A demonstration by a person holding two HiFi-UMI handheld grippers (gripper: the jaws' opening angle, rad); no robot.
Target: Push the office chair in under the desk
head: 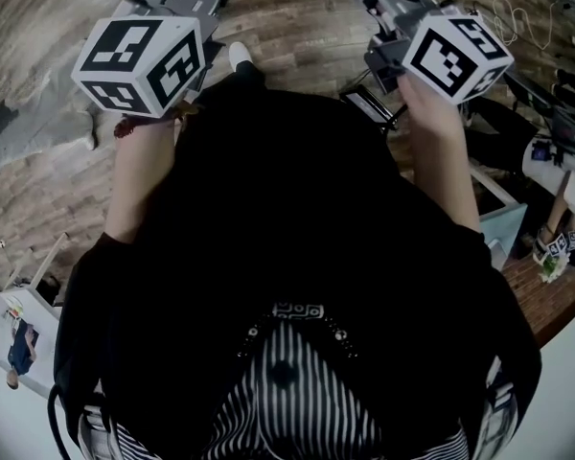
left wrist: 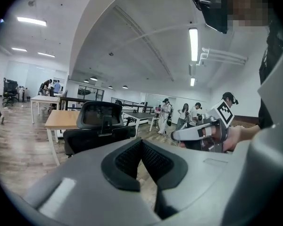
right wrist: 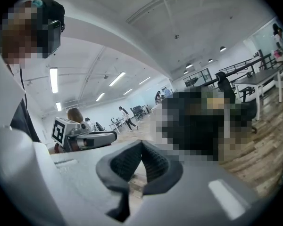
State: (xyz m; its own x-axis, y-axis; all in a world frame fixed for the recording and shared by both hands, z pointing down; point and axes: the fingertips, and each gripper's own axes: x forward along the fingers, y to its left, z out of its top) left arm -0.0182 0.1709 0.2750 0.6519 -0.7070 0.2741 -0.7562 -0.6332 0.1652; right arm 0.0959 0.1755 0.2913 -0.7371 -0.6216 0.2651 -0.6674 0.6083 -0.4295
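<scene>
Desk [left wrist: 61, 118] with a pale wooden top and white legs stands just left of the office chair [left wrist: 101, 126] and a little beyond it, as the left gripper view shows. The chair is black, with a mesh headrest, and turns its back toward the camera. Its seat seems to sit off the desk's near corner rather than beneath the top, though I cannot tell how far they overlap. Bare wooden floor [left wrist: 19, 147] lies on the near side of the chair. Well apart from the chair, the left gripper [left wrist: 141, 149] points toward the backrest, its claw pressed together with nothing between the pads. Right of the chair, and also well short of it, the right gripper [right wrist: 141, 149] is held at about the same height. Its claw is likewise pressed together and empty. Farther right of the chair, and beyond it, a few people [left wrist: 181, 117] stand in the open office.

By my reading the task is at its approach. Nothing touches the chair, so the push looks not yet begun. What is left is to reach the backrest, set the closed claws against it and roll the chair in under the top.
</scene>
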